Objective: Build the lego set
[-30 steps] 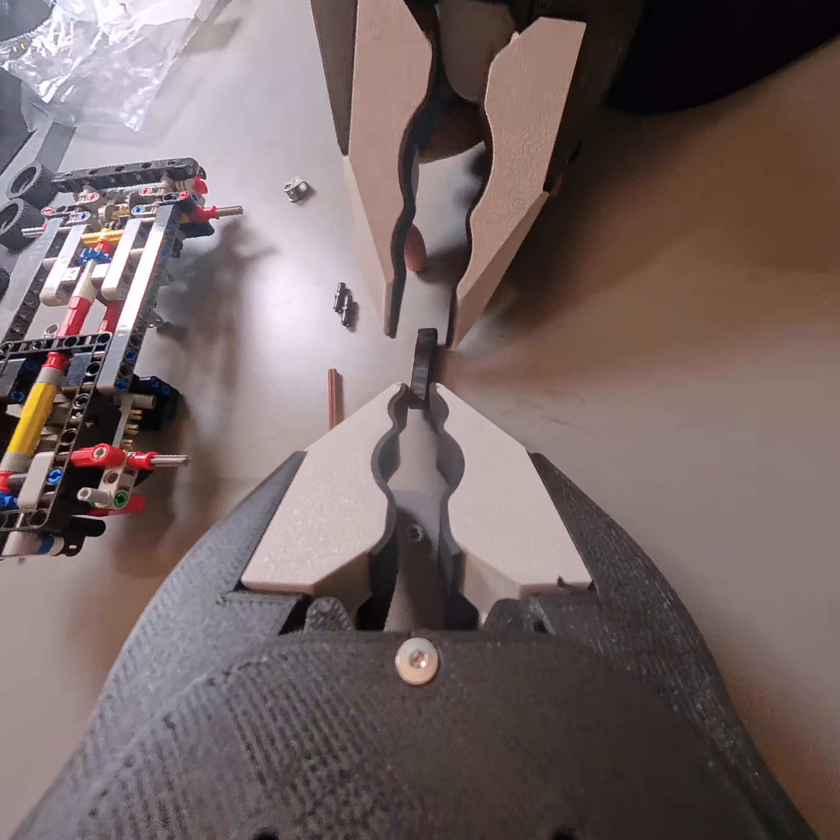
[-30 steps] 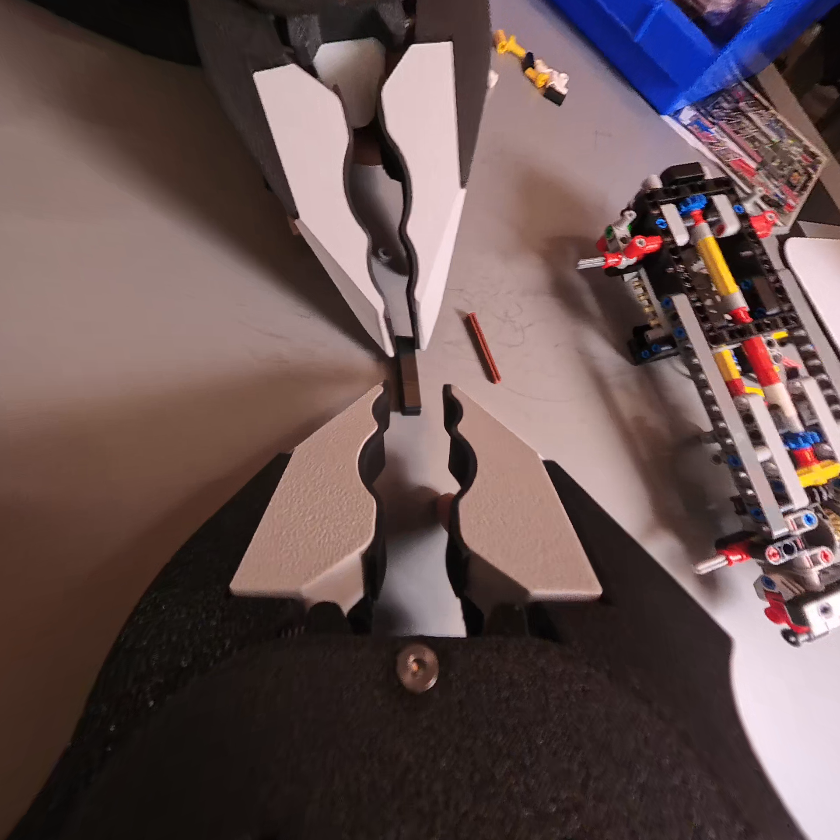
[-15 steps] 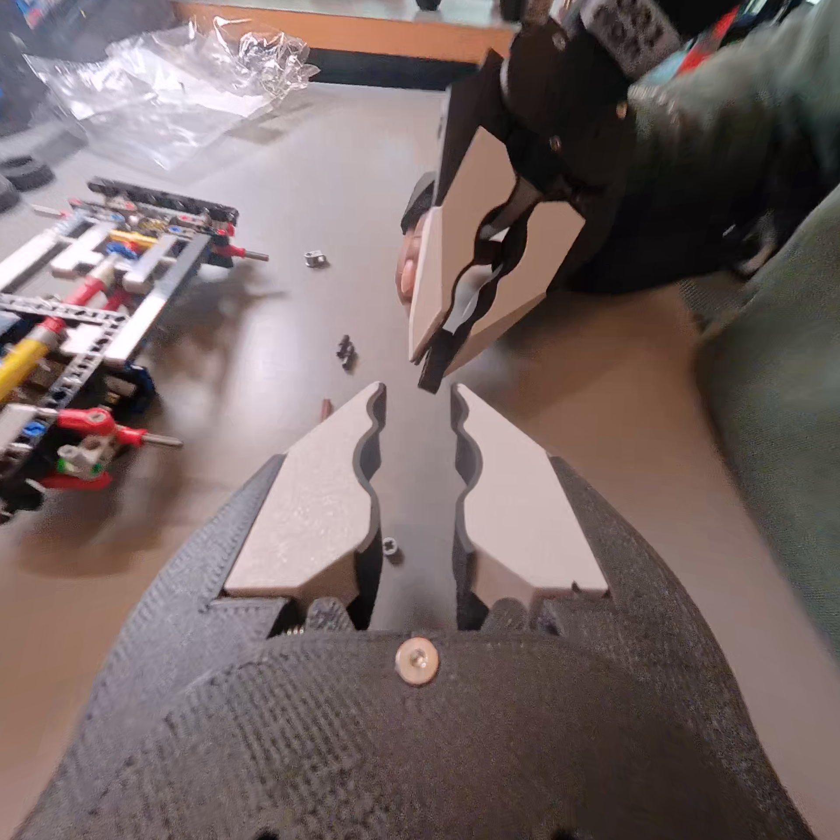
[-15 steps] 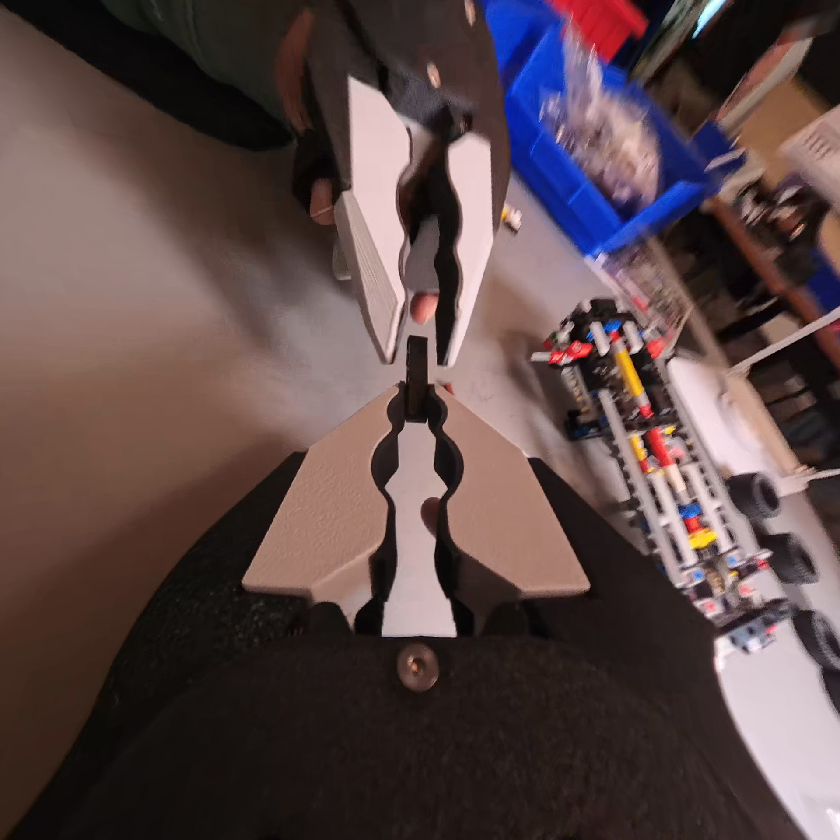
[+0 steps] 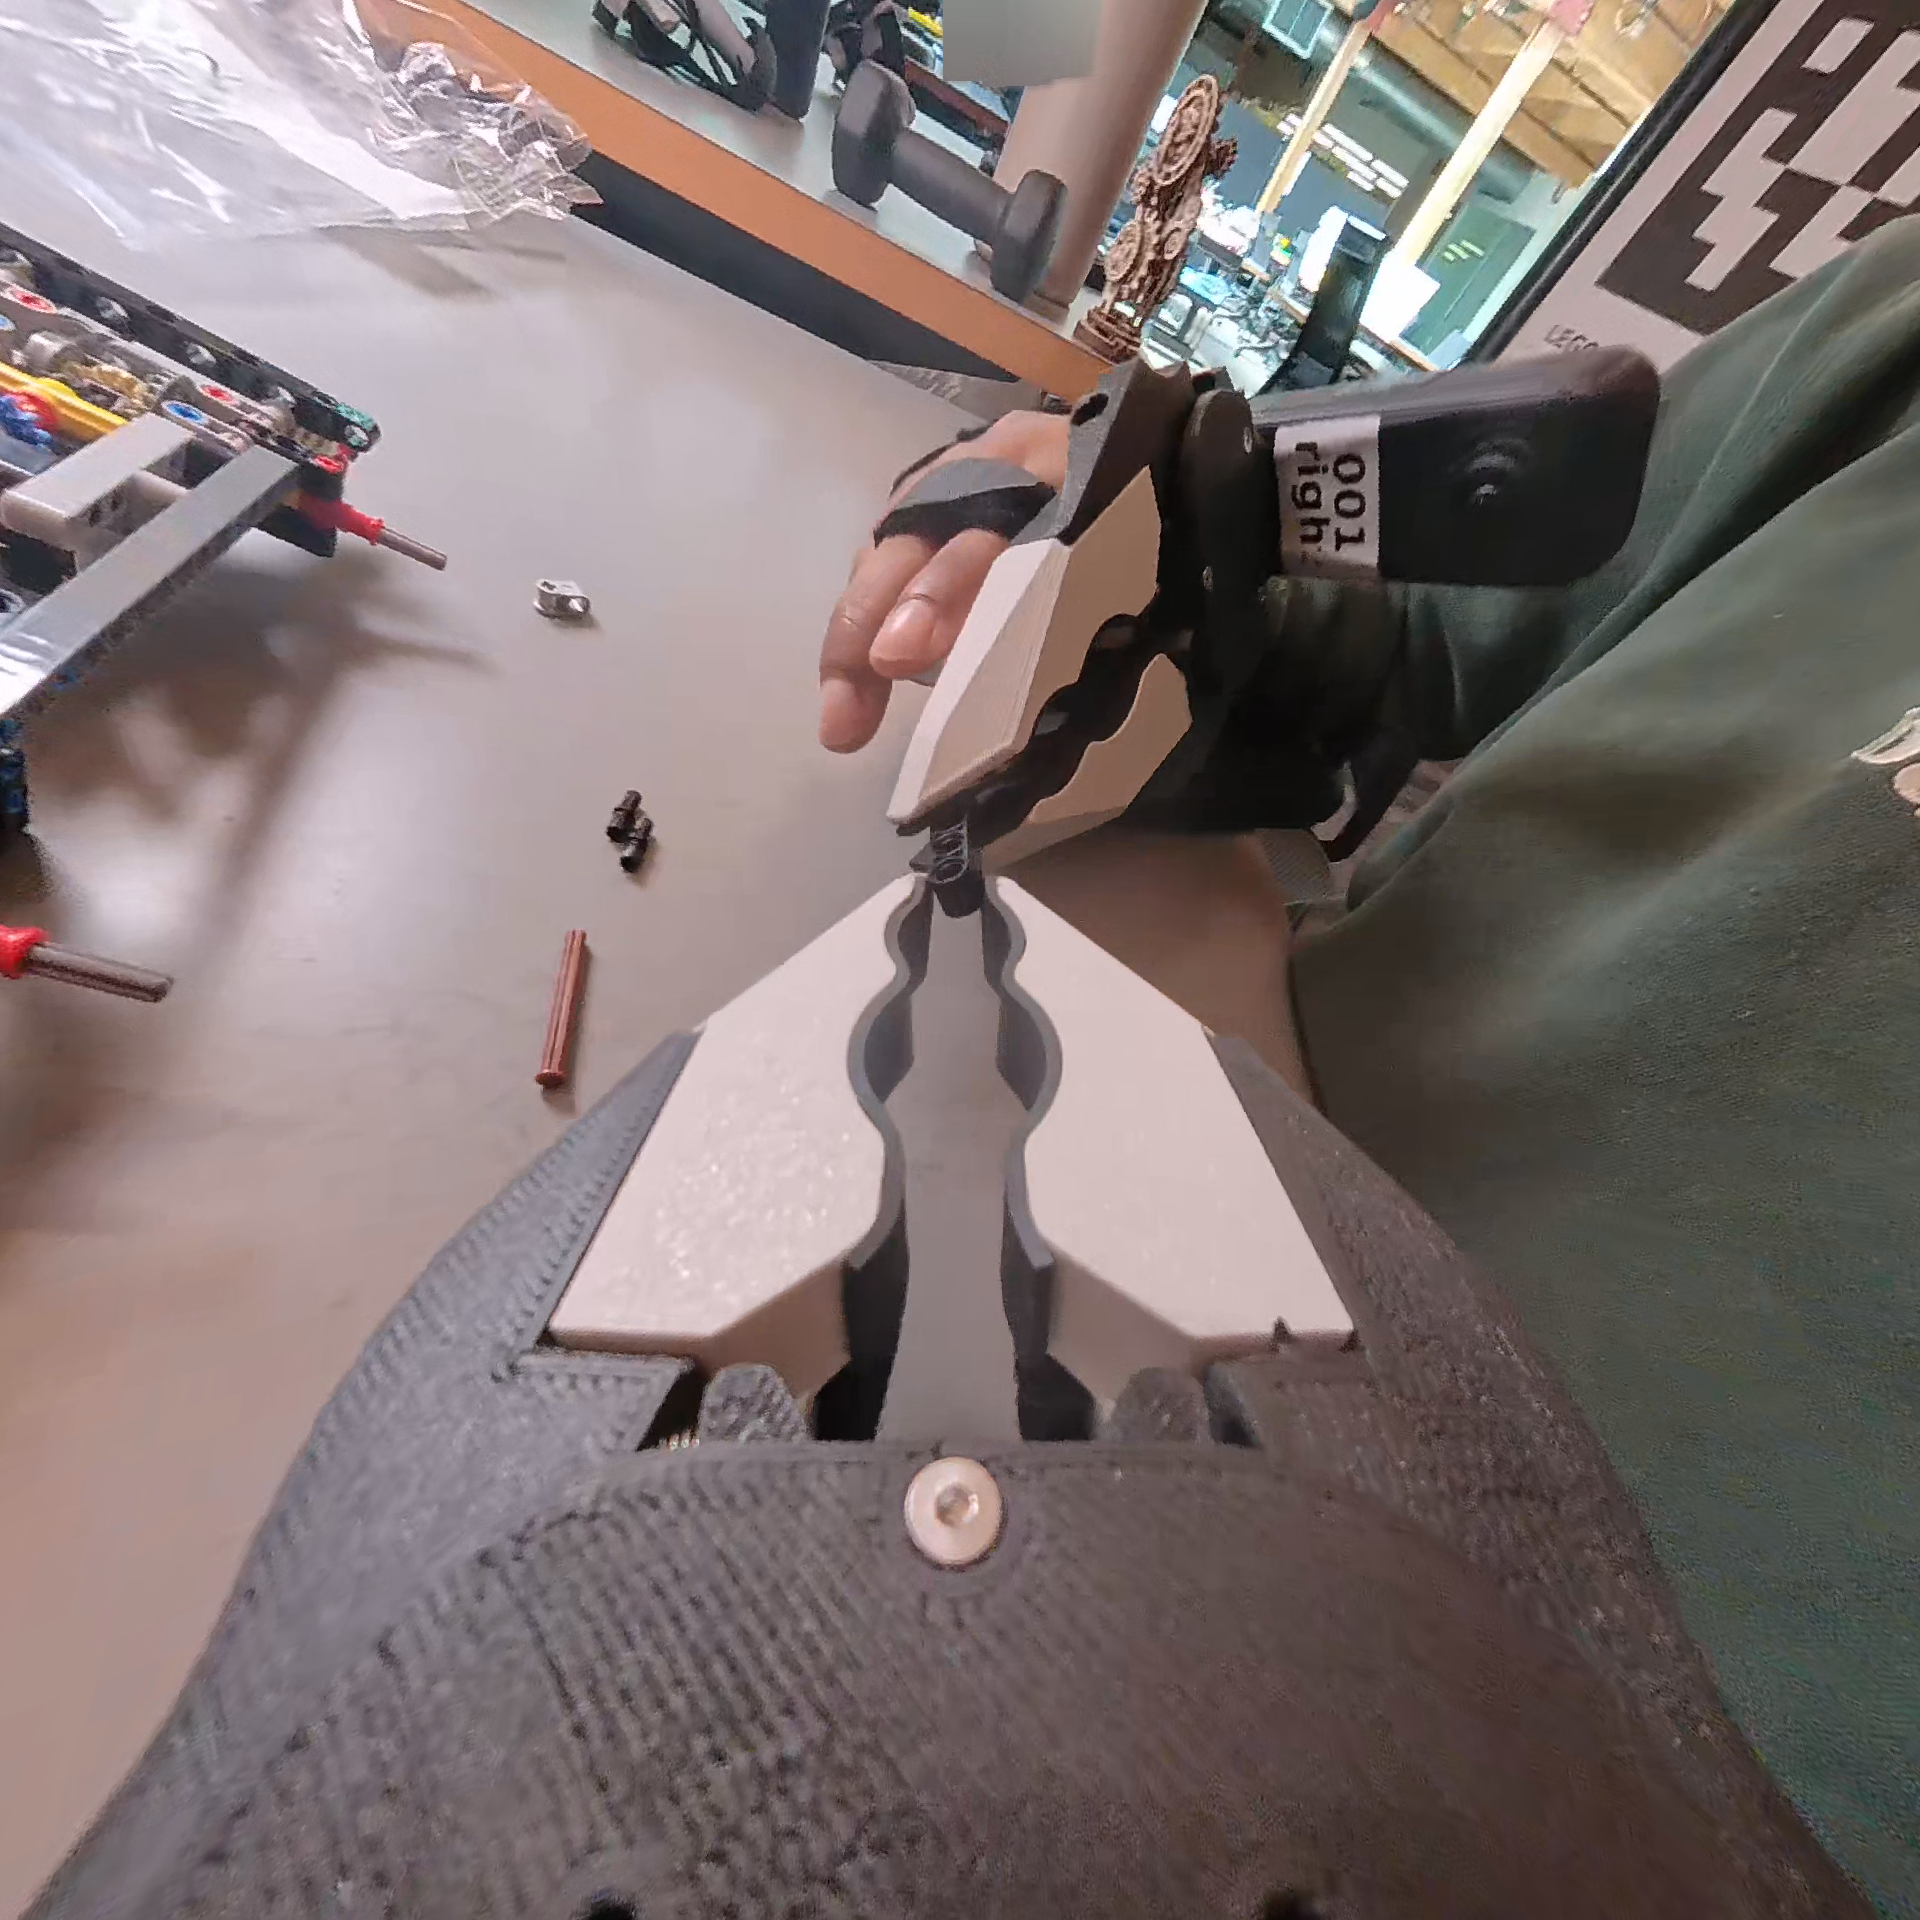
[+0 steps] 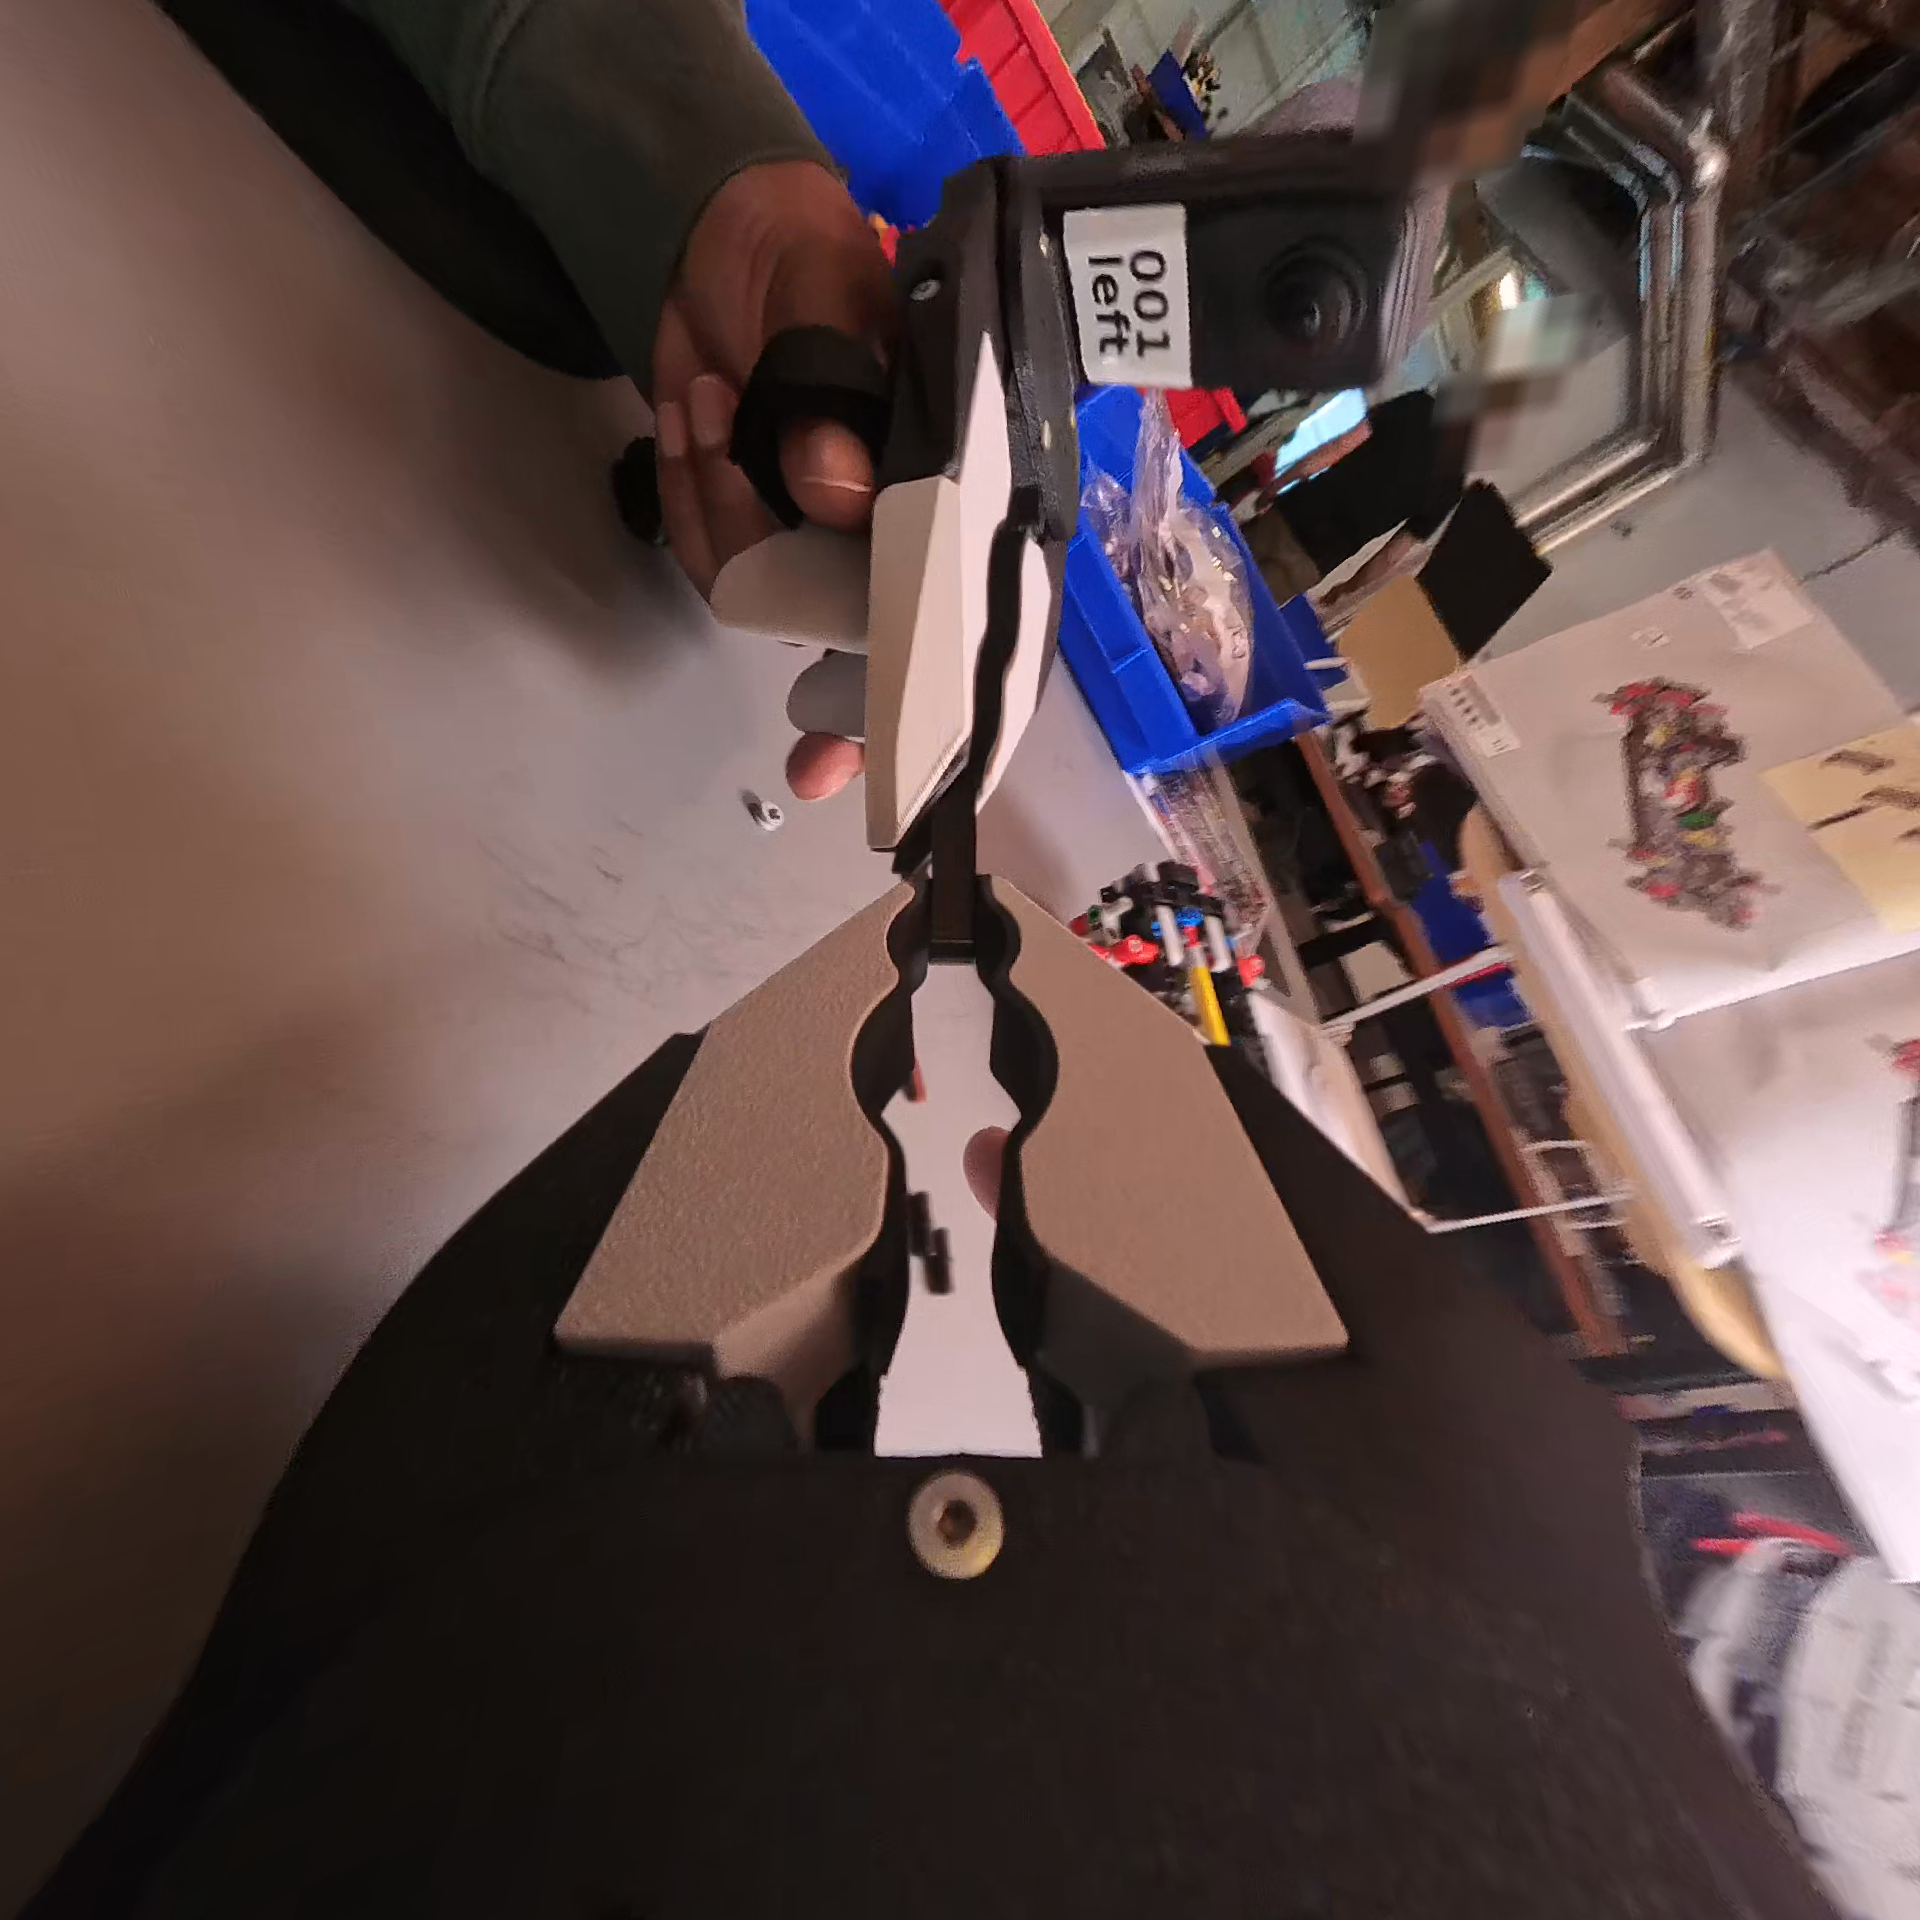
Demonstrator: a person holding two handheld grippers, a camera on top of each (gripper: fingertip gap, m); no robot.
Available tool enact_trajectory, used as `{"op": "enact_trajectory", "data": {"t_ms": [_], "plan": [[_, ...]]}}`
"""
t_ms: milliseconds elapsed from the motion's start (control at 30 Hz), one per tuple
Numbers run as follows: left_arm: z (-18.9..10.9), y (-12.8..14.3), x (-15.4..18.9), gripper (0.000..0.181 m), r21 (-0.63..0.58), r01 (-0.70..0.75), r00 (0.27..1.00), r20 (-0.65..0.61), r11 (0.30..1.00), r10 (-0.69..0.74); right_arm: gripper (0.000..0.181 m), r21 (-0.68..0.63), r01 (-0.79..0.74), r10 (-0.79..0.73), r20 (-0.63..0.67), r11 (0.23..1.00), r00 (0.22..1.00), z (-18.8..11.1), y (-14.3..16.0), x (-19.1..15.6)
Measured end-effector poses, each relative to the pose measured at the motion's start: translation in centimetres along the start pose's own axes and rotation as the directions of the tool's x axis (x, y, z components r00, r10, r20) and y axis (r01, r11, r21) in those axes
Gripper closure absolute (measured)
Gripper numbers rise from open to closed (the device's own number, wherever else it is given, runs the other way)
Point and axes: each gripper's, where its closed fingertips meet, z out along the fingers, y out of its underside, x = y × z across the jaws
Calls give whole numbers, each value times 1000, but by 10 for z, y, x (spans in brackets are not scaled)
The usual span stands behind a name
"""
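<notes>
A small black lego piece (image 5: 951,868) is held in the air between both grippers, tip to tip. My left gripper (image 5: 951,891) is shut on its near end. My right gripper (image 5: 961,823) reaches in from the upper right, turned on its side, and is shut on the far end. In the right wrist view the right gripper (image 6: 951,914) grips the black piece (image 6: 951,883), with the left gripper (image 6: 940,821) clamped on it from above. The part-built lego chassis (image 5: 156,468) lies on the table at the left and also shows in the right wrist view (image 6: 1174,935).
Loose parts lie on the brown table (image 5: 520,364): two black pins (image 5: 629,828), a brown axle (image 5: 561,1008), a grey connector (image 5: 561,600). A clear plastic bag (image 5: 260,125) lies at the back left. A blue parts bin (image 6: 1143,623) and instruction sheets (image 6: 1662,790) stand beyond the chassis. The grippers are tip to tip, or close to it. The grey connector (image 5: 561,600) is about 20 cm from both grippers' fingertips.
The black piece passed from the left gripper to the right one while the left opened. Now the left has shut on it again, and both hold it higher off the table.
</notes>
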Motion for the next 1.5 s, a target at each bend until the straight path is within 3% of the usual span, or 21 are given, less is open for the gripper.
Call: {"op": "enact_trajectory", "data": {"t_ms": [100,267,367,500,600,700,800,900,967,1033,1267,1400,1500], "plan": [[-3,0,-5,159,-17,-104,992,65,994,105,177,-19,-257,258,89,966,962,1,7,-3],[-3,4,-9,158,-115,-396,892,185,911,411,177,-61,-598,593,241,800,769,-4,5,-6],[-4,-3,-10,159,-126,-488,828,249,864,503,177,-129,-730,727,307,671,614,-6,5,-9],[-3,-4,-6,164,-177,-598,734,271,782,623,177,-244,-877,863,412,414,293,-10,-2,-16],[2,1,-1,170,-216,-643,691,252,735,678,177,-343,-903,893,441,257,87,-13,-4,-22],[3,5,-1,173,-249,-656,671,239,713,702,177,-387,-902,896,444,190,-2,-14,-4,-26],[3,10,-5,174,-271,-611,710,226,744,666,176,-371,-898,904,422,238,66,-13,2,-23],[5,29,-18,175,-341,-416,837,218,843,502,166,-318,-834,881,304,452,362,-19,30,-4],[6,44,-23,175,-397,-289,894,213,871,394,165,-315,-746,809,178,586,560,-29,58,15],[8,51,-27,175,-429,-226,909,230,875,347,165,-359,-675,744,93,645,661,-38,82,23],[9,56,-35,174,-481,-136,919,266,866,291,166,-520,-460,616,172,720,769,-22,106,7],[8,56,-35,171,-474,-144,914,273,869,300,167,-591,-349,583,263,727,769,-10,110,-1],[6,56,-35,162,-465,-147,917,267,873,296,179,-598,-334,585,290,728,757,-6,108,-4]]}}
